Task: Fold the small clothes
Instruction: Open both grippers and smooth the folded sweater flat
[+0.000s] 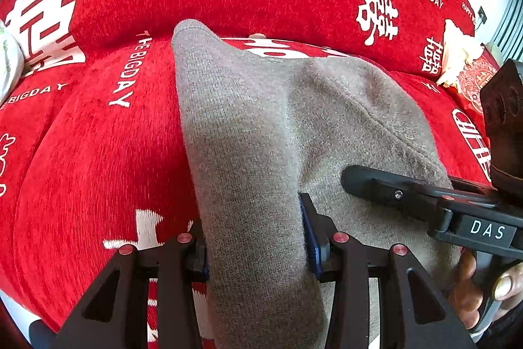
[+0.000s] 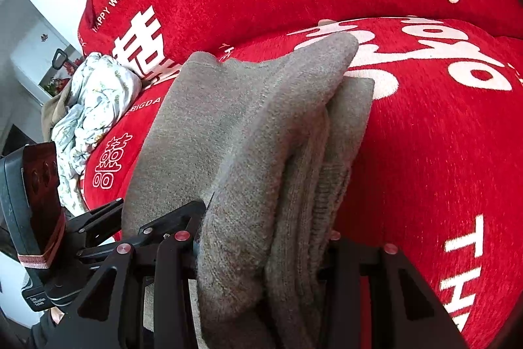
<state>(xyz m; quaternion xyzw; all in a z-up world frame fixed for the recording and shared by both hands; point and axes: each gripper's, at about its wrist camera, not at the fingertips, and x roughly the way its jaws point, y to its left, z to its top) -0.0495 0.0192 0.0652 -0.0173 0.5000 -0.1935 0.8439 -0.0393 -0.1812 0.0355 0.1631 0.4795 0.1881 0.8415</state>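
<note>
A grey-brown knitted garment [image 1: 261,126] lies partly lifted over a red sofa cover [image 1: 98,152]. My left gripper [image 1: 256,241] is shut on a thick fold of it, which rises between the blue pads [image 1: 310,237] and hides the fingertips. In the right wrist view the same garment [image 2: 248,126] is bunched in several layers, and my right gripper [image 2: 261,247] is shut on that bundle. The right gripper [image 1: 392,188] also shows at the right of the left wrist view, resting over the garment, with a hand [image 1: 474,287] behind it.
The red cover [image 2: 425,136] has white characters and lettering. A crumpled floral cloth [image 2: 94,107] lies at the sofa's left end, and a pale cushion [image 1: 457,58] sits at the far right. White furniture [image 2: 42,54] stands beyond the sofa.
</note>
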